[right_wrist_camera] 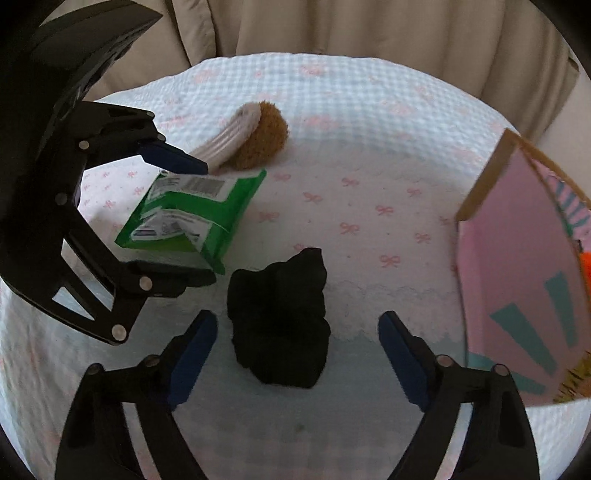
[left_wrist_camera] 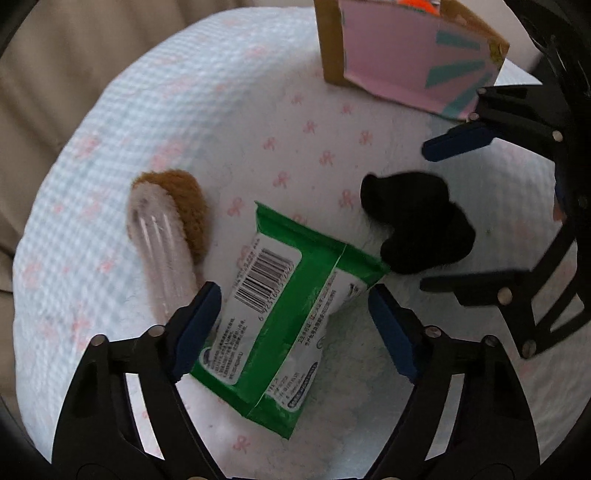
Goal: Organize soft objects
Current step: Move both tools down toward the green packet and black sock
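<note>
A green wet-wipes pack [left_wrist_camera: 273,317] lies on the round white table between the open fingers of my left gripper [left_wrist_camera: 295,325]; it also shows in the right wrist view [right_wrist_camera: 188,218], with the left gripper [right_wrist_camera: 192,221] around it. A black soft cloth bundle [right_wrist_camera: 280,317] lies just ahead of my open right gripper [right_wrist_camera: 299,354], between its fingers; in the left wrist view the bundle [left_wrist_camera: 417,225] sits beside the right gripper [left_wrist_camera: 428,218]. A brown and white plush item [left_wrist_camera: 166,225] [right_wrist_camera: 247,136] lies beyond the pack.
A pink cardboard box [left_wrist_camera: 406,51] [right_wrist_camera: 517,288] with teal stripes stands open at the table's edge. The table wears a white cloth with pink bows [right_wrist_camera: 369,192]. Beige upholstery [right_wrist_camera: 351,29] surrounds the table.
</note>
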Demonstrator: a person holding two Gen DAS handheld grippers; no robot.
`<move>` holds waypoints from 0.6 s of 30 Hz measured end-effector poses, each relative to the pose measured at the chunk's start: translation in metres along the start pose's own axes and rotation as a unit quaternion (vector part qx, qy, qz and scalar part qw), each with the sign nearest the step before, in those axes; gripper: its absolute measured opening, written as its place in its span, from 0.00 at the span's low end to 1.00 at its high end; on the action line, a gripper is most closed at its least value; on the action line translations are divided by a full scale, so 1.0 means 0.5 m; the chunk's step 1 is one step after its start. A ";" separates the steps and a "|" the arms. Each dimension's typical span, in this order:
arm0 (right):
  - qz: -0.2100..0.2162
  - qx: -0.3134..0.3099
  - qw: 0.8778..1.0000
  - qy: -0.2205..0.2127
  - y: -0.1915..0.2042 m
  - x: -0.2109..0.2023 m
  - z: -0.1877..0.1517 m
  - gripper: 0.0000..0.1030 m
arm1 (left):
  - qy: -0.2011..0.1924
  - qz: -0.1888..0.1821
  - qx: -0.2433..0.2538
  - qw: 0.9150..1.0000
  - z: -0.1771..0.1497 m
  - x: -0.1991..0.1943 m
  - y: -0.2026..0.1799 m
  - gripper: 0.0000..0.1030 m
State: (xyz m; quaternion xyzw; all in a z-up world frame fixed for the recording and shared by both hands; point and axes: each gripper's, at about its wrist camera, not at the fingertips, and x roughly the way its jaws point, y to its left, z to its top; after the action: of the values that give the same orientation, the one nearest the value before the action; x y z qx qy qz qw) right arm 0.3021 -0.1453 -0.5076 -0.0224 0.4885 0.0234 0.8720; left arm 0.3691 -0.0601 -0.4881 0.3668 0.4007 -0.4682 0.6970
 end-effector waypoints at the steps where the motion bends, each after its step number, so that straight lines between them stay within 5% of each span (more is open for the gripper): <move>1: 0.003 -0.001 1.000 0.001 0.000 0.006 0.000 0.70 | 0.003 0.003 0.002 1.000 -0.002 0.006 0.000 0.70; 9: 0.021 -0.031 0.999 0.008 0.035 0.016 0.009 0.29 | 0.011 -0.009 -0.015 1.000 0.006 0.007 0.025 0.47; 13: 0.019 -0.026 0.999 0.010 0.045 0.007 0.012 0.23 | 0.018 -0.009 -0.024 1.000 0.009 -0.007 0.033 0.34; 18: 0.018 -0.021 1.000 0.006 0.052 -0.032 0.023 0.22 | 0.014 0.000 -0.045 0.999 0.011 -0.049 0.047 0.33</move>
State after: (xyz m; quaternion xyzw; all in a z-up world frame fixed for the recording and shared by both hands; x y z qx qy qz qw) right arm 0.3019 -0.1188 -0.4885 -0.0320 0.4931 0.0495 0.8680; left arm 0.3867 -0.0496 -0.4605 0.3415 0.4310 -0.4449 0.7069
